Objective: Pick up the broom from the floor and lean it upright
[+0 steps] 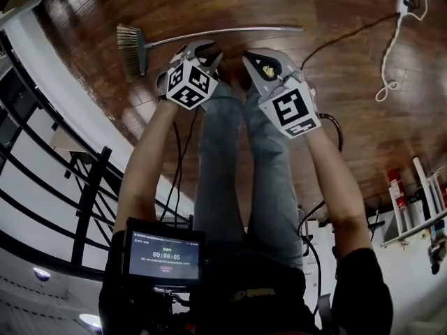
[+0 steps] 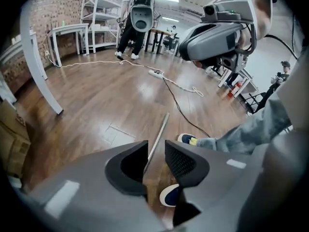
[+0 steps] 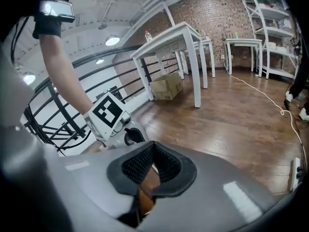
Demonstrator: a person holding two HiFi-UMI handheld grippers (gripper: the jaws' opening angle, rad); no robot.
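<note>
Broom (image 1: 133, 49) flat on floor (image 1: 349, 131) | left tongs (image 2: 155, 148) spread, covering handle (image 2: 162, 125) end | right tongs (image 3: 153, 149) pressed together

Place: an open lab or workshop hall, not a home.
Floor: dark wood planks (image 2: 91, 105) running the whole width of the room.
Walls: exposed brick (image 3: 217, 13) on the far side.
Furniture: white work tables (image 3: 192, 66) and open white shelving racks (image 2: 104, 13) along the brick, with a cardboard box (image 3: 166, 87) near one table.
Edge: black metal railing (image 1: 84, 194).
Power: power strip (image 2: 155, 73) on a long white cable lying across the floor.
Ceiling: exposed, with round lamps (image 3: 112, 41).
People: another person (image 2: 130, 28) stands by the racks.
</note>
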